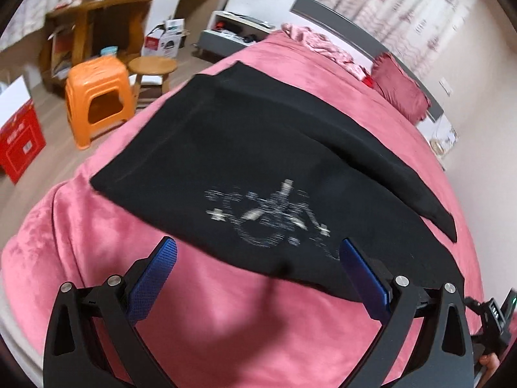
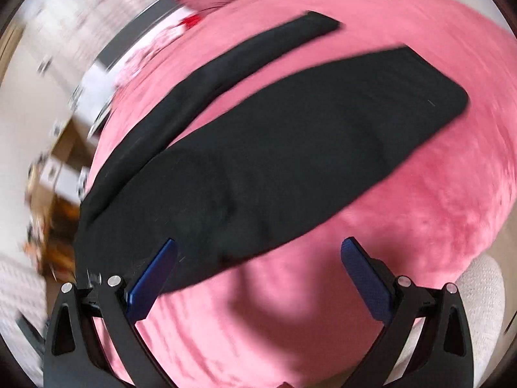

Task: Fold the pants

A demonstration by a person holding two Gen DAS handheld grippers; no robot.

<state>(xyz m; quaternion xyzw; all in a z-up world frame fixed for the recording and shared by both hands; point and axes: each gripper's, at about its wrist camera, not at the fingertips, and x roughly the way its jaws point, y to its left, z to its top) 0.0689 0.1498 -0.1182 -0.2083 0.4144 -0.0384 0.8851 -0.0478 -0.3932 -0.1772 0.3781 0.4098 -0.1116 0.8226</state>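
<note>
The black pants (image 1: 258, 148) lie spread flat on the pink plush bedspread (image 1: 97, 226), near the edge of the bed closest to both cameras. In the left wrist view the broad upper part of the garment fills the middle, with a blurred white printed graphic (image 1: 268, 220) on the fabric close to the near hem; one leg (image 1: 404, 168) runs off to the right toward the dark red pillow (image 1: 400, 93) at the head of the bed. In the right wrist view the two legs part from each other: the wide one (image 2: 307, 148) stretches to the upper right, the narrow one (image 2: 226, 68) angles toward the top, with a strip of pink bedspread (image 2: 420, 210) showing between them.

The left gripper (image 1: 258, 255) hangs just above the near hem with its blue fingers (image 1: 155, 278) spread wide, gripping nothing; the right-hand finger overlaps the cloth edge in the picture, though contact cannot be judged. The right gripper (image 2: 258, 255) is likewise spread wide and empty, its left pad (image 2: 152, 281) over the pants' near end, the other over bare bedspread.

Beyond the bed's far side stand an orange plastic stool (image 1: 97, 97), a round wooden stool (image 1: 152, 68), a red box (image 1: 19, 145) and a wooden desk (image 1: 97, 9). The right wrist view is smeared by motion blur.
</note>
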